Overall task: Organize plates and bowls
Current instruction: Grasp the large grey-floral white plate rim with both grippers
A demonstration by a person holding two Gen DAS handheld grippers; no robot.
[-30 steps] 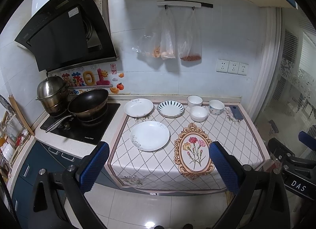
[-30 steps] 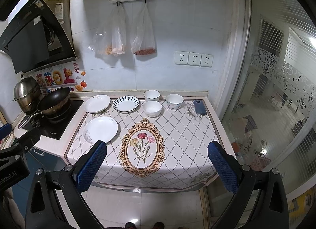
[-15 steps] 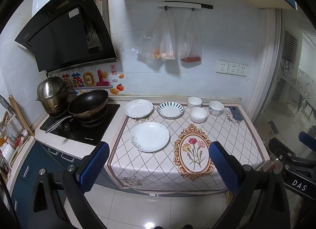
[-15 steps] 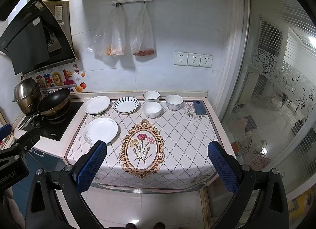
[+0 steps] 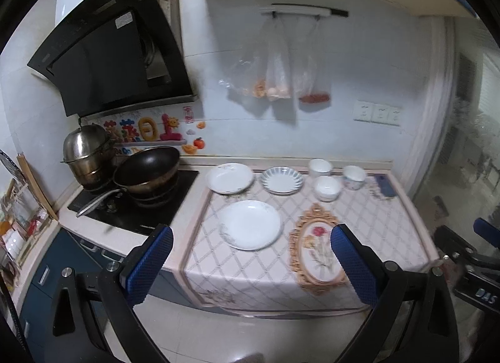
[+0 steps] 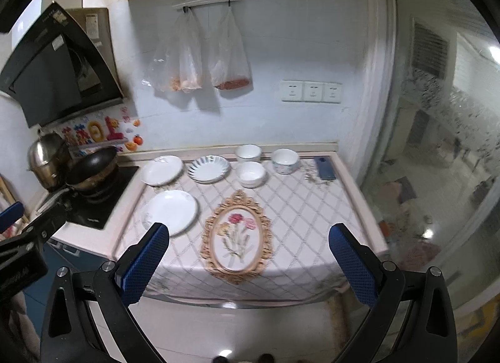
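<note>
White glazed plates and bowls sit apart on the clothed table, well ahead; likely slippery and breakable, best pinched at a rim. Left hand-held gripper and right hand-held gripper are spread wide, empty.

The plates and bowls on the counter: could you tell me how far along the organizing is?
Nothing looks done yet. Three plates lie apart: large plate, floral-rimmed plate, striped plate. Three bowls stand unstacked. Nothing is in hand: the left gripper and right gripper are open, short of the counter. All stacking remains.
</note>
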